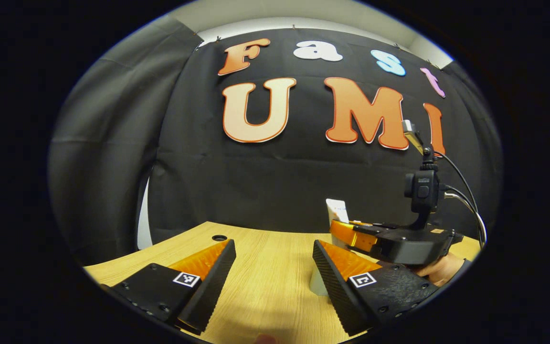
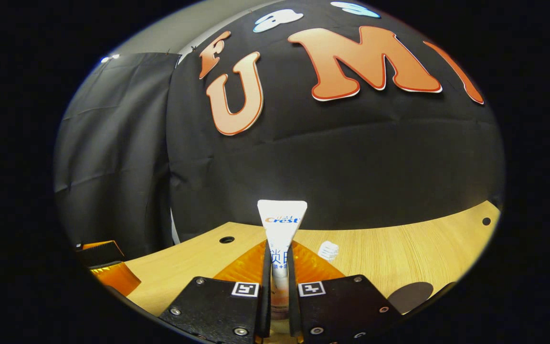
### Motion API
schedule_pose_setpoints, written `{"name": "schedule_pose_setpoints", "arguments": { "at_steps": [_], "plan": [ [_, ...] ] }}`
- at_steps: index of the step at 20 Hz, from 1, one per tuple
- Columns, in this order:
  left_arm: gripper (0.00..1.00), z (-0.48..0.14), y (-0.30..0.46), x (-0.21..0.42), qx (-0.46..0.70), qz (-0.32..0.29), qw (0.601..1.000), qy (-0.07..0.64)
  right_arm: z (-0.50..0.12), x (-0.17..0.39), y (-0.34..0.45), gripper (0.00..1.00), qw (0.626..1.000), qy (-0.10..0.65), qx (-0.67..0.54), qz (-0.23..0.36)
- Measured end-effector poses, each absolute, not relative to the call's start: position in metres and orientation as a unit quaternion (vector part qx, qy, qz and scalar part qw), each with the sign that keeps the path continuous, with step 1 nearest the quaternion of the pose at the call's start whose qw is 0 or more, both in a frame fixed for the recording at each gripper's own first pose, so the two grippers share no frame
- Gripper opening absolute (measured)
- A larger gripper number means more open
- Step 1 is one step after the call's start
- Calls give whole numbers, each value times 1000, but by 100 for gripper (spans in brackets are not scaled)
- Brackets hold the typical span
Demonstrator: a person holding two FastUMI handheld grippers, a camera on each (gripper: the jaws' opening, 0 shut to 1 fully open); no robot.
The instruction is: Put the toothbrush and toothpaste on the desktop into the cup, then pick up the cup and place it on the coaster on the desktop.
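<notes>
right gripper (image 2: 279, 267) clamps toothpaste (image 2: 280, 224) upright above cup (image 1: 318, 282) | left gripper (image 1: 272, 267) spread, empty | risk — tube catches the cup rim on release and tips it

The tabletop (image 2: 399, 253) is smooth, light wood with fine lines. The toothpaste (image 2: 281, 224) tube looks like shiny white plastic. The wall (image 2: 342, 157) is matt cloth.

The left gripper (image 1: 272, 260) hangs low with its fingers spread wide apart; the right gripper (image 2: 279, 282) has both fingers pressed together on the upright toothpaste (image 2: 281, 220); a hand (image 1: 439, 270) holds it from behind.
</notes>
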State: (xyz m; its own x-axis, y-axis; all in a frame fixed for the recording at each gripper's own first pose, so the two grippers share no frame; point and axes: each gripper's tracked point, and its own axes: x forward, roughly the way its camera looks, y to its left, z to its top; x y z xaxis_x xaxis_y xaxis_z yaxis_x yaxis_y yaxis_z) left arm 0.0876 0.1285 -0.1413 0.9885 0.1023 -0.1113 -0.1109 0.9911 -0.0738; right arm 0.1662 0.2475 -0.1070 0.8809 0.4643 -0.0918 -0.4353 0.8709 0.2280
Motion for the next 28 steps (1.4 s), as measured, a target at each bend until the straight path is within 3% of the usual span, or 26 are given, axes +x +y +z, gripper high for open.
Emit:
{"name": "schedule_pose_setpoints", "arguments": {
  "at_steps": [5,10,20,24,28],
  "plan": [
    [97,-145,95,89,-55,16,995,84,-102,147,227,22,965,89,86,232],
    [98,-167,75,97,-72,-11,988,134,-106,138,210,40,962,117,76,233],
    [98,-194,39,121,-66,-65,962,255,-40,103,136,78,973,58,75,210],
    [97,-209,22,132,-34,-87,947,309,-25,82,106,86,976,41,63,206],
    [97,-238,14,143,-45,-93,917,386,-25,63,72,88,979,42,59,192]
  ]
}}
